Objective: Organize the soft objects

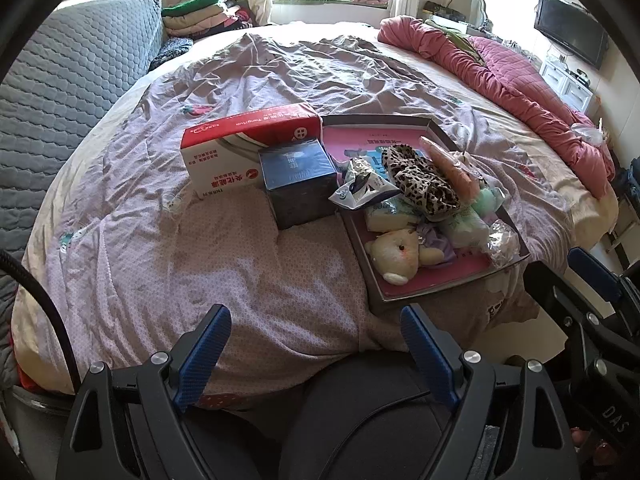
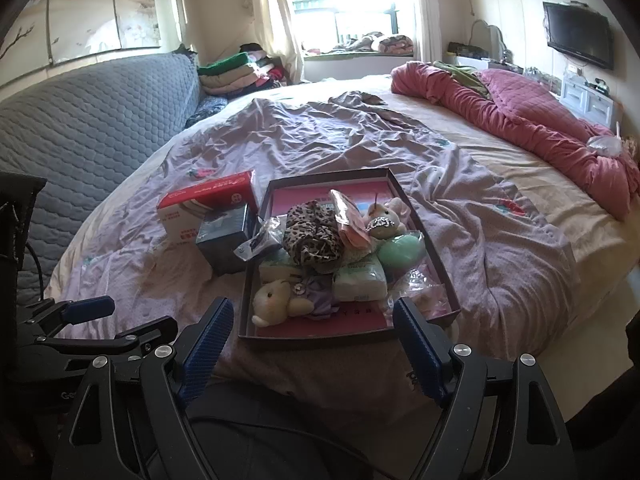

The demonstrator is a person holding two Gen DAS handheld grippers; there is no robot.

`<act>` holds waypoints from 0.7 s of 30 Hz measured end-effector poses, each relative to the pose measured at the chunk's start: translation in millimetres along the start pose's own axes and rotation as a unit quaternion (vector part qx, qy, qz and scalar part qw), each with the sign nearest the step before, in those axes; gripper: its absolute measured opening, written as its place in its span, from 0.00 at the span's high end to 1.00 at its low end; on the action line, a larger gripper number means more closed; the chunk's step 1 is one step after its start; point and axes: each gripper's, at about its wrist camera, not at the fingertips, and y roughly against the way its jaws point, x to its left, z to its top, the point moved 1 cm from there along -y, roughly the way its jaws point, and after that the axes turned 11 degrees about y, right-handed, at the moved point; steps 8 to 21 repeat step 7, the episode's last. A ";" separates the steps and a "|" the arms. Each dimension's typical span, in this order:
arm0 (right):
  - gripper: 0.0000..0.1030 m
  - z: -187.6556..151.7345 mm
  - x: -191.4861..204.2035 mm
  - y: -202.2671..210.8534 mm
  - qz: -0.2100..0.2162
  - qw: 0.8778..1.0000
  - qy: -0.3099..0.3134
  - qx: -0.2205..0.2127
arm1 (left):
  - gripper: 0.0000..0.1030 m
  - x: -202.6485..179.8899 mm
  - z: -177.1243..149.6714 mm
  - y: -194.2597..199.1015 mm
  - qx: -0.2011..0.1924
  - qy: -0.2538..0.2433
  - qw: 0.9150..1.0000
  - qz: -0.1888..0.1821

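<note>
— So, where were the soft things?
— Heaped in a shallow cardboard tray (image 2: 404, 200) on the wrinkled bed (image 2: 500, 248): a fuzzy cream plush bear (image 2: 276, 300), a leopard-print cloth (image 2: 312, 236).
— And the fingers?
— Both the left gripper (image 1: 316, 344) and the right gripper (image 2: 314, 336) spread wide, empty.

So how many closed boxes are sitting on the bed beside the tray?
2. The red-and-white cardboard box lies farthest left on the lilac bedsheet; the dark blue cube-shaped box stands in front of it, against the shallow tray's left wall. Others could be hidden behind them.
</note>
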 end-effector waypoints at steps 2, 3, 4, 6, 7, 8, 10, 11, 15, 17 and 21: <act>0.19 -0.3 0.6 0.4 0.000 1.000 0.001 0.000 | 0.16 0.0 -0.2 -0.2 0.000 0.000 1.000 0.001; 0.19 -0.4 0.7 0.6 0.000 1.000 0.001 0.000 | 0.16 0.2 -0.2 -0.1 0.000 0.001 1.000 0.002; 0.19 -0.5 0.0 1.1 -0.001 1.000 0.001 -0.001 | 0.16 -0.1 -0.7 0.0 -0.001 0.001 1.000 0.002; 0.19 -0.3 0.8 0.4 0.000 1.000 0.001 0.000 | 0.16 0.2 -1.1 0.2 -0.004 0.001 1.000 0.003; 0.19 -0.5 0.9 0.3 0.000 1.000 0.001 0.001 | 0.16 0.8 -1.1 0.1 -0.005 0.002 1.000 0.004; 0.19 -0.5 0.9 0.3 0.000 1.000 0.001 0.001 | 0.16 0.8 -1.1 0.1 -0.005 0.002 1.000 0.004; 0.19 -0.5 0.9 0.3 0.000 1.000 0.001 0.001 | 0.16 0.8 -1.1 0.1 -0.005 0.002 1.000 0.004; 0.19 -0.5 0.9 0.3 0.000 1.000 0.001 0.001 | 0.16 0.8 -1.1 0.1 -0.005 0.002 1.000 0.004; 0.19 -0.5 0.9 0.3 0.000 1.000 0.001 0.001 | 0.16 0.8 -1.1 0.1 -0.005 0.002 1.000 0.004; 0.19 -0.5 0.9 0.3 0.000 1.000 0.001 0.001 | 0.16 0.8 -1.1 0.1 -0.005 0.002 1.000 0.004; 0.19 -0.5 0.9 0.3 0.000 1.000 0.001 0.001 | 0.16 0.8 -1.1 0.1 -0.005 0.002 1.000 0.004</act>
